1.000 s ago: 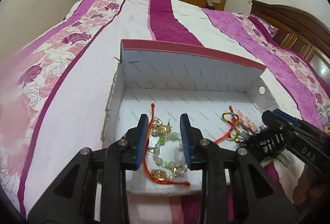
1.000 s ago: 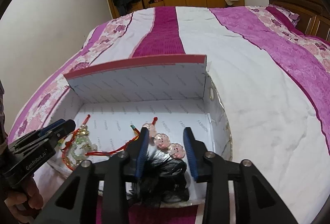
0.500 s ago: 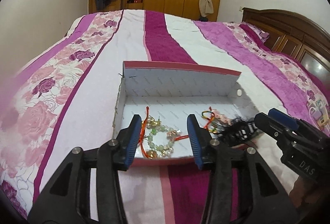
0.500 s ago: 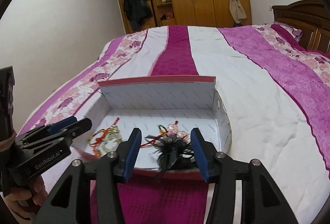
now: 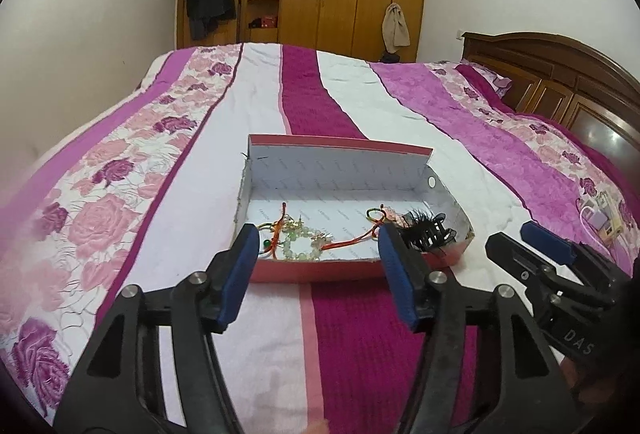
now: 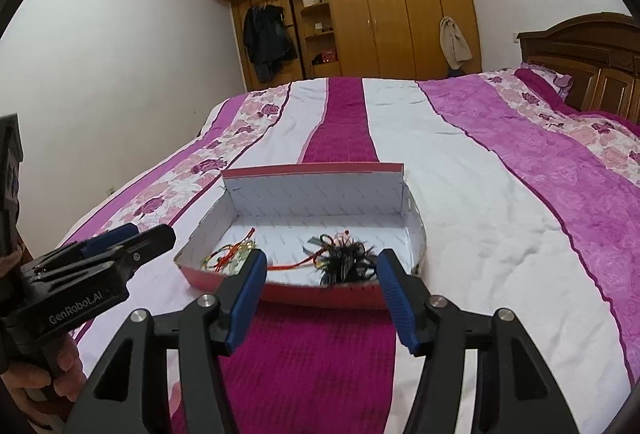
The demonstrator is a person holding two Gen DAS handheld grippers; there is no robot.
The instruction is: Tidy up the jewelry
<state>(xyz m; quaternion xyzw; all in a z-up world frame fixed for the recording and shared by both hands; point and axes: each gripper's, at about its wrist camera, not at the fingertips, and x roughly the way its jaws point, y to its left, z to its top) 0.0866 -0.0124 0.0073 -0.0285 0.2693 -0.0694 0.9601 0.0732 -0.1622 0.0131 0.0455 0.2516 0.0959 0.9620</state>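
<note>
A shallow pink box with a white inside lies on the bed. In it are a green bead bracelet with gold charms, red cord pieces and a black feathered hair clip. My left gripper is open and empty, held back in front of the box's near wall. My right gripper is open and empty too, also short of the box. Each gripper shows in the other's view, the right and the left.
The bed has a pink, white and magenta striped quilt. A wooden headboard stands at the right, a wooden wardrobe at the back. Small items lie on the quilt at the far right.
Both grippers have drawn back out of the box toward me and opened wider. The jewelry stays in the box.
</note>
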